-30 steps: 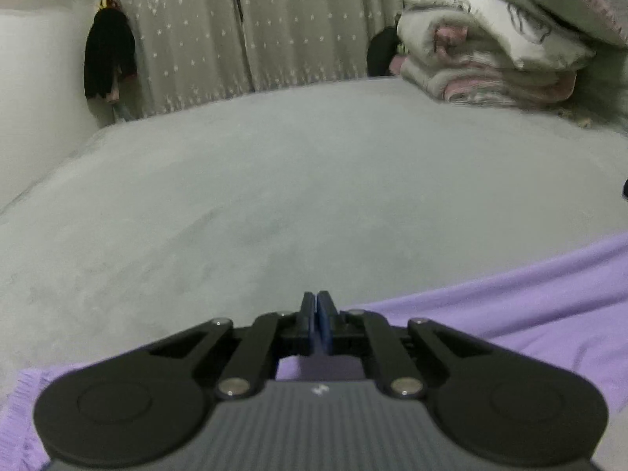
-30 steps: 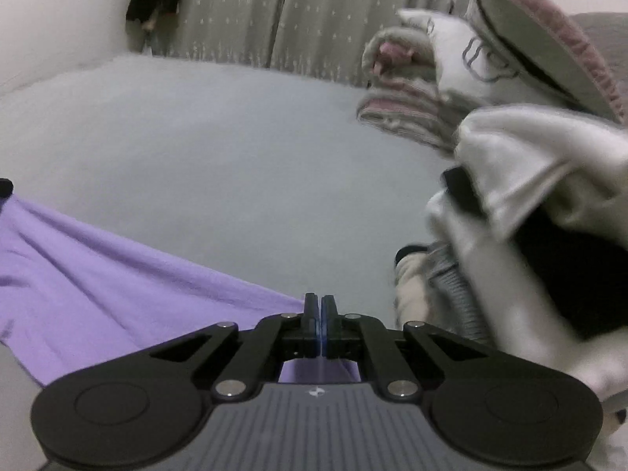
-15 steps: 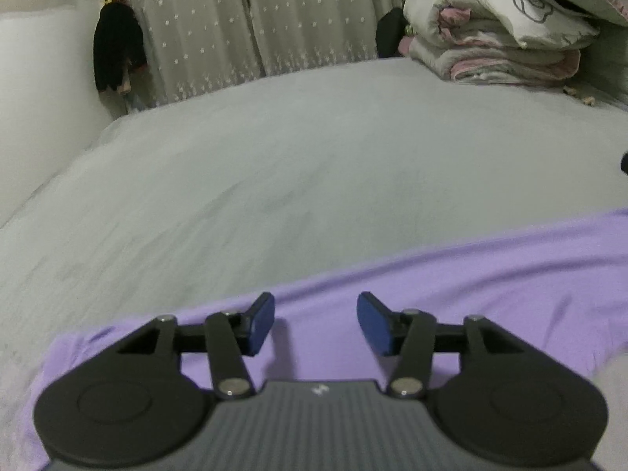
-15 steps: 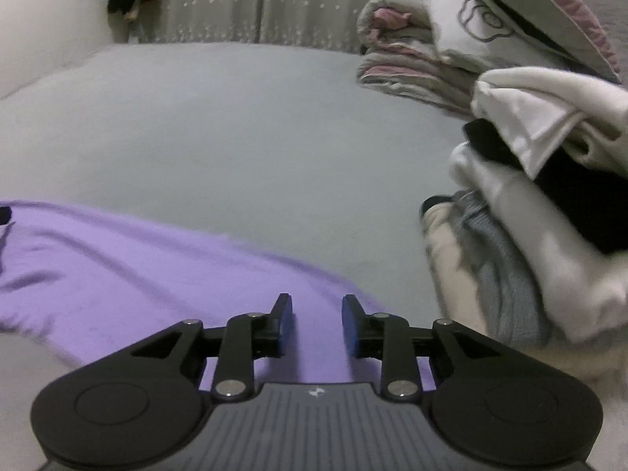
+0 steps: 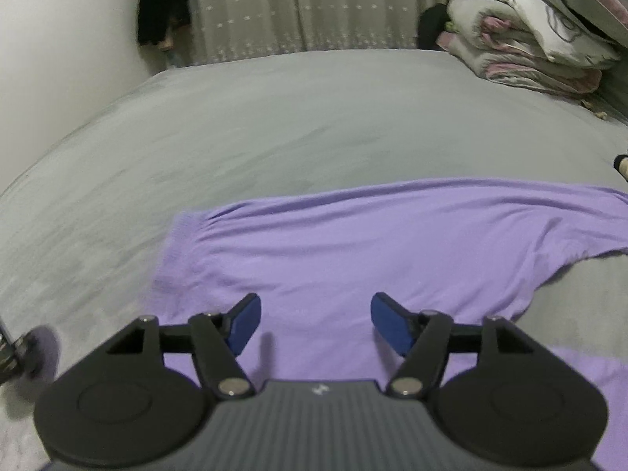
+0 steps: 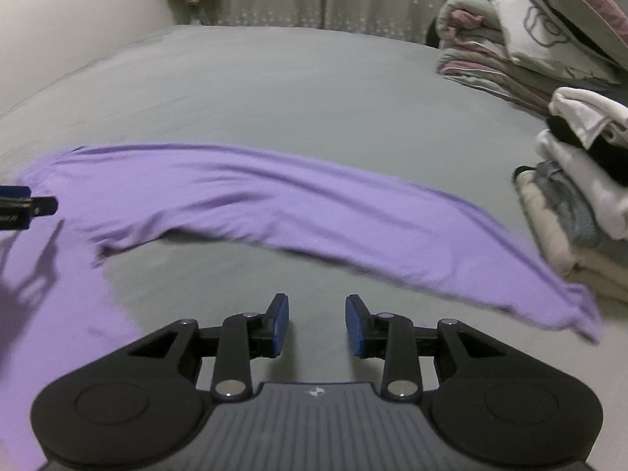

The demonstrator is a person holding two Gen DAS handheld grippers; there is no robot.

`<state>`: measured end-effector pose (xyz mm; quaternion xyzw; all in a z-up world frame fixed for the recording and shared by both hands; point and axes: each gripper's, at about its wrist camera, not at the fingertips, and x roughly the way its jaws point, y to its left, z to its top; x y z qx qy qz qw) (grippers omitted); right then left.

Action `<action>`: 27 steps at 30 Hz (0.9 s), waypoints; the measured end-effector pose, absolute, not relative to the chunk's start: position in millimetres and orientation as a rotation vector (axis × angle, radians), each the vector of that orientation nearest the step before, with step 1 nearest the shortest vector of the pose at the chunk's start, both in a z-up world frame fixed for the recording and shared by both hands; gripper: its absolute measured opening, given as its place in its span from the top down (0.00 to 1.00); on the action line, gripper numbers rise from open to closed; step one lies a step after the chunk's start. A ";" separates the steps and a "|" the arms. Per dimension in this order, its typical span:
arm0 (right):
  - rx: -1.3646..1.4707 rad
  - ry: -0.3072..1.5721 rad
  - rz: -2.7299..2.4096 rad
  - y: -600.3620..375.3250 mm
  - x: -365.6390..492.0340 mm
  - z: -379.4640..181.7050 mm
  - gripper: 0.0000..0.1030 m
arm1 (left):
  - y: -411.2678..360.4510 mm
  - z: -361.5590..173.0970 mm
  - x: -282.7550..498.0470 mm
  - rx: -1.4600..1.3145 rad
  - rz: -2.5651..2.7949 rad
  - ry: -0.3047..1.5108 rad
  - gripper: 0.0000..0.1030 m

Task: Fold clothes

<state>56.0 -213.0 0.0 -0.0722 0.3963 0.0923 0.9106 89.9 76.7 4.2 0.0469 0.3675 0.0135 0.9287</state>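
Note:
A purple pair of trousers [image 5: 392, 243] lies spread on the grey bed, its ribbed waistband [image 5: 176, 251] at the left in the left wrist view. One leg [image 6: 314, 212] stretches across to the right in the right wrist view. My left gripper [image 5: 314, 324] hangs open above the cloth near the waistband, holding nothing. My right gripper [image 6: 317, 324] is open over bare bedsheet, just short of the leg, with nothing between its fingers. The tip of the left gripper [image 6: 27, 208] shows at the left edge of the right wrist view.
The grey bed [image 5: 294, 117] reaches back to a curtain [image 5: 294, 4]. Folded quilts and pillows [image 6: 522, 39] are piled at the far right. A stack of folded clothes [image 6: 581, 196] sits close to the right of the trouser leg's end. A white wall [image 5: 59, 59] runs along the left.
Both grippers were shut a second ago and have opened, letting go of the purple cloth. Both have pulled back and up, and the trousers now lie flat on the bed.

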 end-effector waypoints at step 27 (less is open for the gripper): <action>-0.265 0.697 0.713 -61.4 -93.3 -20.6 0.56 | 252.1 -21.1 -5.4 -0.599 0.174 0.698 0.53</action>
